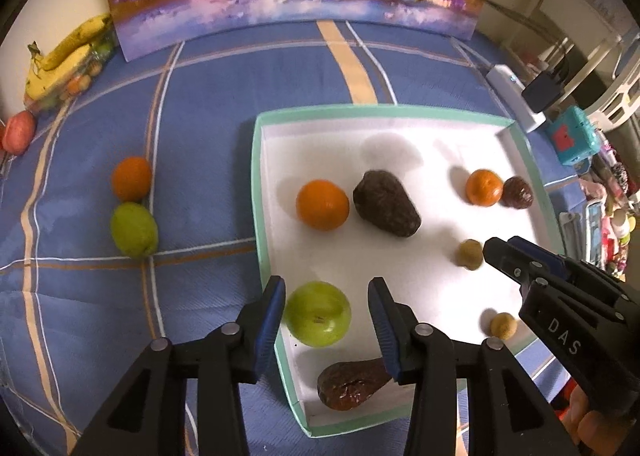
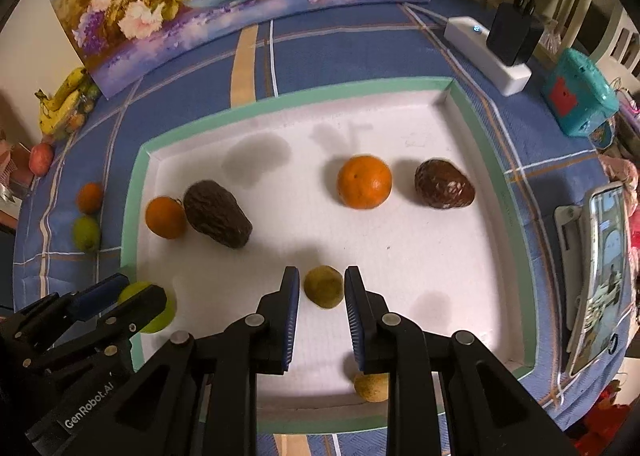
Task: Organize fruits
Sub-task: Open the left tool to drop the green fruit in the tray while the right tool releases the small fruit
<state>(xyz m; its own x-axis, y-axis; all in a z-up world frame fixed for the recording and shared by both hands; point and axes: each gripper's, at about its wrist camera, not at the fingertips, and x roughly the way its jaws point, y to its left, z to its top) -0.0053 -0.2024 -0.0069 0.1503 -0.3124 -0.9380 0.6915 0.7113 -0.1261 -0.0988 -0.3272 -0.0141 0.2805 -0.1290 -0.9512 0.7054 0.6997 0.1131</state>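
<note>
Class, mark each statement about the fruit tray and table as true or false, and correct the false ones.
1. Two oranges lie inside the tray. True.
2. The bananas lie in the tray. False: they sit at the table's far left corner.
3. A green apple lies between the left gripper's fingers. True.
4. The orange outside the tray sits alone. False: a green fruit lies right beside it.

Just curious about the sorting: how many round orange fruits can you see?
3. One round orange fruit lies in the white tray beside a dark avocado, another sits near the tray's far right, and a third rests on the blue cloth.
</note>
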